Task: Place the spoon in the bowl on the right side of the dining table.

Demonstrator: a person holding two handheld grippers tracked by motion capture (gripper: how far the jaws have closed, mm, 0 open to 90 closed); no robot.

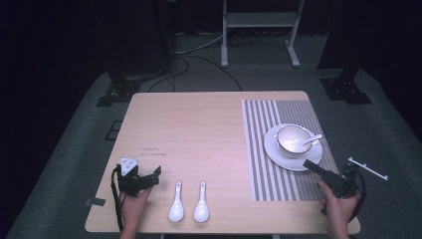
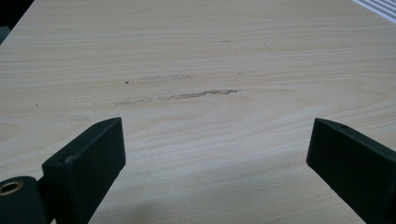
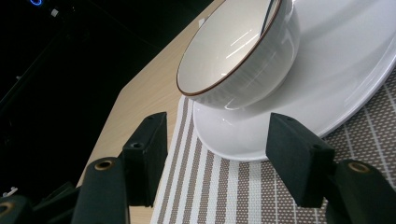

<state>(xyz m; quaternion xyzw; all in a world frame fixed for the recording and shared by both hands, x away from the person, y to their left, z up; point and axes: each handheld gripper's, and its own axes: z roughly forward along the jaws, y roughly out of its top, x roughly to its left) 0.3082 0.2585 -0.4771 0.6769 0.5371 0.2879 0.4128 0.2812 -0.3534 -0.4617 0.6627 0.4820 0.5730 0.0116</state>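
A white bowl (image 1: 292, 140) with a spoon (image 1: 311, 141) in it sits on a white plate (image 1: 276, 151) on the striped mat (image 1: 263, 174) at the table's (image 1: 199, 124) right side. The right gripper (image 3: 217, 154) points at the plate's near edge, jaws apart and empty. Two white spoons (image 1: 189, 201) lie side by side near the front edge. The left gripper (image 2: 215, 154), jaws wide and empty, seems to rest on bare wood left of them.
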